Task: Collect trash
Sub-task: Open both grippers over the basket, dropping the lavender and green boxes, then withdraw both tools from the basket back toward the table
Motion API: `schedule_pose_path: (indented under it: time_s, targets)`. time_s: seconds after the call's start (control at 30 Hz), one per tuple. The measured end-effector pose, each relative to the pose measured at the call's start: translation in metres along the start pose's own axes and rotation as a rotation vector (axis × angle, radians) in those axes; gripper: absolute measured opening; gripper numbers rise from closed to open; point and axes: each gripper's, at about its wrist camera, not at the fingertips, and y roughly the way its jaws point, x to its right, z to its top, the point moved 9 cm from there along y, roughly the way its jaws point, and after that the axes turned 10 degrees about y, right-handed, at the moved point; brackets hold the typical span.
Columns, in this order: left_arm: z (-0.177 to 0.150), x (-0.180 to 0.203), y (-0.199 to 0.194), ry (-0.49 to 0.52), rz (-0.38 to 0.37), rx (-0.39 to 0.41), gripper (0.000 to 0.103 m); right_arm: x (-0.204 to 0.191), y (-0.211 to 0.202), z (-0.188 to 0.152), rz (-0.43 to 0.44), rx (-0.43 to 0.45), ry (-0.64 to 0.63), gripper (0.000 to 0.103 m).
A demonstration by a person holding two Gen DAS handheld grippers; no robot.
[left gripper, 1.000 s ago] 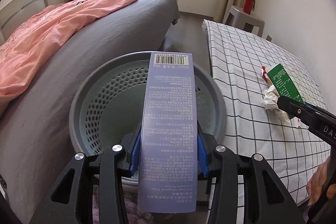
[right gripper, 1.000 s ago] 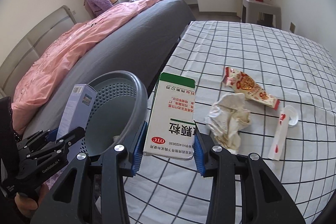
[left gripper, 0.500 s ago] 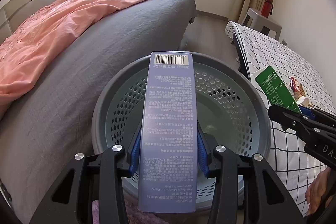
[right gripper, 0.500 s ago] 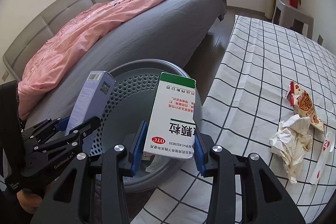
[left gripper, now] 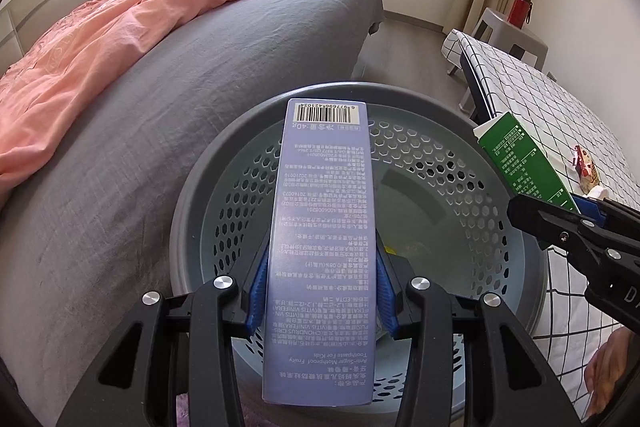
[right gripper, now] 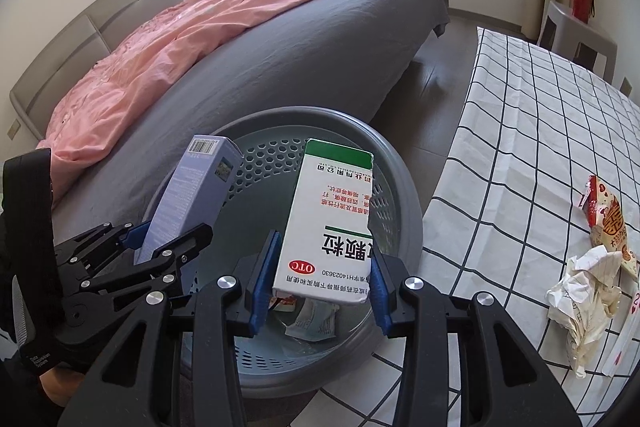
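My left gripper (left gripper: 320, 287) is shut on a tall pale-purple toothpaste box (left gripper: 324, 239), held over the grey perforated waste basket (left gripper: 404, 99). My right gripper (right gripper: 320, 279) is shut on a white and green medicine box (right gripper: 328, 223), also above the basket (right gripper: 400, 187). The right wrist view shows the left gripper (right gripper: 160, 243) and the purple box (right gripper: 188, 195) at the basket's left side. The left wrist view shows the green box (left gripper: 520, 163) at the basket's right rim. Some scraps (right gripper: 312, 319) lie at the basket's bottom.
A bed with a grey sheet (left gripper: 140, 147) and a pink duvet (left gripper: 100, 39) lies left of the basket. Right of it, a checked cloth surface (right gripper: 520, 147) bears a crumpled tissue (right gripper: 584, 307), a red snack wrapper (right gripper: 608, 219) and a white wrapper at the edge.
Both grippers have moved left, from beside the checked cloth to over the basket, each keeping its box. The basket now fills more of both views.
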Motion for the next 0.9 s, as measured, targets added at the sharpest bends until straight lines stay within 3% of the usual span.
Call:
schedule_pose_path:
  time_s: [0.4, 0.43, 0.5, 0.9]
  targets:
    - [0.0, -0.004, 0.002, -0.014, -0.001, -0.002, 0.043, -0.008, 0.004, 0.003, 0.006, 0.004, -0.022, 0.041]
    - [0.001, -0.005, 0.001, -0.015, 0.002, 0.0, 0.045, -0.008, 0.003, 0.004, 0.006, 0.009, -0.024, 0.042]
    - [0.001, -0.008, -0.001, -0.021, 0.014, 0.01, 0.061, -0.008, 0.0, 0.005, 0.007, 0.019, -0.024, 0.048]
    - [0.0, -0.014, -0.007, -0.038, 0.038, 0.015, 0.063, -0.007, -0.001, 0.003, 0.012, 0.019, -0.012, 0.054]
